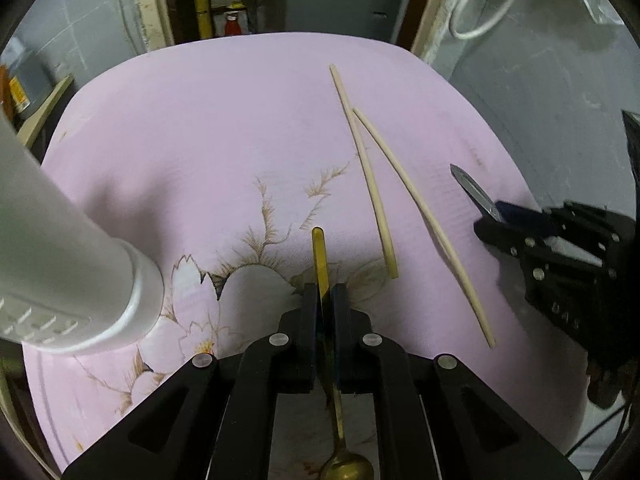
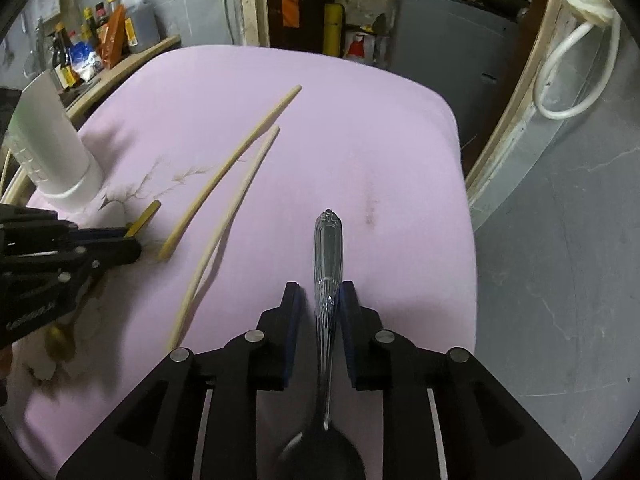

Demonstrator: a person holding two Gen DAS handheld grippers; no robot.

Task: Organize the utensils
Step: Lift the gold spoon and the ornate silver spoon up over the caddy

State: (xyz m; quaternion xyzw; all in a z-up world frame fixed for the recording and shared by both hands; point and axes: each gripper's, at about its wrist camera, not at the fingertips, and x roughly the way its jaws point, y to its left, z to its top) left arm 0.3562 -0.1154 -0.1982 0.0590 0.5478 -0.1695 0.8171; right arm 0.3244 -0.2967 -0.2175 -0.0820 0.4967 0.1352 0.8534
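Observation:
My left gripper (image 1: 323,292) is shut on a gold spoon (image 1: 320,252), handle pointing forward, bowl back under the gripper, held above the pink cloth. It also shows in the right wrist view (image 2: 132,236) at the left. My right gripper (image 2: 320,292) is shut on a silver spoon (image 2: 328,248), handle forward, bowl below the jaws. In the left wrist view the right gripper (image 1: 486,228) holds that spoon (image 1: 470,190) at the right. Two pale wooden chopsticks (image 1: 368,172) lie loose on the cloth between the grippers, also seen in the right wrist view (image 2: 228,176).
A white cylindrical holder (image 1: 68,264) stands on the pink flowered tablecloth (image 1: 200,140) at the left, also in the right wrist view (image 2: 56,148). Bottles and packets (image 2: 100,36) crowd a shelf beyond the table's far left. A grey floor (image 2: 560,280) lies past the right edge.

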